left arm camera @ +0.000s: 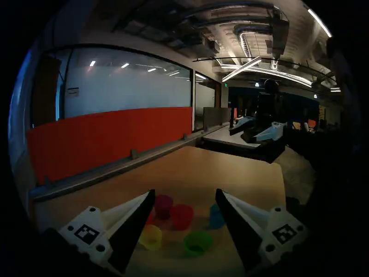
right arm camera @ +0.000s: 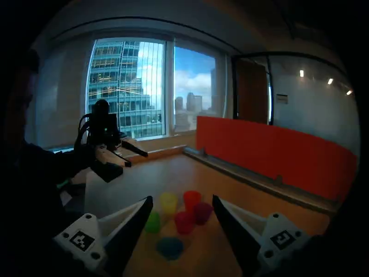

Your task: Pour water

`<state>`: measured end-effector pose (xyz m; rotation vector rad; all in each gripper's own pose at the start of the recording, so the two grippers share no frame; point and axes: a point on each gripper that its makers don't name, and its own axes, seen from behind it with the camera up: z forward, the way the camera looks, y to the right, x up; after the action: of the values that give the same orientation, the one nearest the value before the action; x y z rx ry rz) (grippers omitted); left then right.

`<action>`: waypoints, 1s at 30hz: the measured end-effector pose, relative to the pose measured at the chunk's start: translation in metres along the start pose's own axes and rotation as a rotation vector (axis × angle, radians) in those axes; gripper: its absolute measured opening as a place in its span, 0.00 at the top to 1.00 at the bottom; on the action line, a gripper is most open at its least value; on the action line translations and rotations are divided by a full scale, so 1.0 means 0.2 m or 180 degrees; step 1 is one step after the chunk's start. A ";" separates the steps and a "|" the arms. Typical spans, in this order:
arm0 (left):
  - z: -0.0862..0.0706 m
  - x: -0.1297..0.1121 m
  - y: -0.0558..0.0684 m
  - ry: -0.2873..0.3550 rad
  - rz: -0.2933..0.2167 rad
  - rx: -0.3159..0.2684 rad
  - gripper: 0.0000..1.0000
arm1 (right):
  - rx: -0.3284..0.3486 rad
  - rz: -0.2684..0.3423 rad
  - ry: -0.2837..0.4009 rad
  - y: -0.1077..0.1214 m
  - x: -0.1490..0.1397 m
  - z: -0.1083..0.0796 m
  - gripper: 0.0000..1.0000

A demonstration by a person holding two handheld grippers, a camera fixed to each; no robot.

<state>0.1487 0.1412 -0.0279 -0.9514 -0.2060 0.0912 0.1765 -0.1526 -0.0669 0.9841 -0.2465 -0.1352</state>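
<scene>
Wooden table spans scene. Orange partition runs along its far side. Left gripper hovers over near table edge, fingers spread, holding nothing. Right gripper likewise spread, empty. Coloured cups clustered upright on table, near, framed between each gripper's fingers: yellow, red, maroon, green, blue.

Smooth wood-look desk under left claw: pale top, low sheen.
Coloured cups just ahead of claw tips: plastic, smooth, slightly translucent, soft gloss.
Both left claw and right claw: white hard-plastic shells, matt; inner faces black, matt; printed markers flat, non-glossy.
Red panel beyond claw, to its left: matt, material unclear.
Grey rail along its foot: metal, dull.
Frosted glass wall above: glossy, reflecting lamps.
</scene>
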 end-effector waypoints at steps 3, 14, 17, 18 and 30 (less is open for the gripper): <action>0.01 -0.05 0.03 -0.0063 0.0053 -0.0051 0.03 | 0.0061 -0.0042 -0.0075 -0.02 -0.05 0.01 0.00; 0.05 -0.24 0.09 -0.0348 0.0196 -0.0142 0.03 | 0.0137 -0.0154 -0.0415 -0.04 -0.30 0.07 0.00; 0.06 -0.29 0.11 -0.0416 0.0233 -0.0180 0.03 | 0.0160 -0.0172 -0.0488 -0.05 -0.36 0.09 0.00; 0.06 -0.31 0.12 -0.0437 0.0244 -0.0195 0.03 | 0.0167 -0.0180 -0.0511 -0.05 -0.38 0.09 0.00; 0.09 -0.56 0.18 -0.0689 0.0313 -0.0263 0.03 | 0.0203 -0.0254 -0.0730 -0.09 -0.60 0.17 0.00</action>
<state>0.0355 0.1574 -0.0618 -1.0339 -0.3648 0.2785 0.0510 -0.1620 -0.0812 1.0426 -0.4238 -0.3157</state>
